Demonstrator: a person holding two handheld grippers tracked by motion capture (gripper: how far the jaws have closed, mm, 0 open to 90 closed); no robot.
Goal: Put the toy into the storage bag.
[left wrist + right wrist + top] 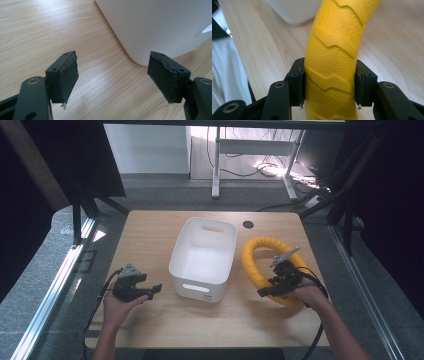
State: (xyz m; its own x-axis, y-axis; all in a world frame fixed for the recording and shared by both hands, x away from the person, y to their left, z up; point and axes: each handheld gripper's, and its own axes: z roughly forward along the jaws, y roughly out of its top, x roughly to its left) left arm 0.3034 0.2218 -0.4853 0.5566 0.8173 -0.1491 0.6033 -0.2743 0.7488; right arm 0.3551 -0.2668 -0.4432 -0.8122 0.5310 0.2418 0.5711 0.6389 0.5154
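A yellow ring (256, 264) with raised zigzag tread lies tilted at the right of the wooden table (150, 230), beside a white bin (204, 257). My right gripper (271, 288) is shut on the ring's near part. In the right gripper view both pads press the ring (332, 62) from either side, and my right gripper (329, 82) holds it above the wood. My left gripper (152, 291) rests at the table's left, held in a hand, open and pointing toward the bin. In the left gripper view my left gripper (112, 72) has nothing between its pads, with the bin's corner (160, 27) just ahead.
The bin stands empty in the middle of the table, with handle slots in its near and far walls. A dark cable hole (248, 224) sits near the far edge. Metal frame legs (216, 165) and cables lie on the floor beyond the table.
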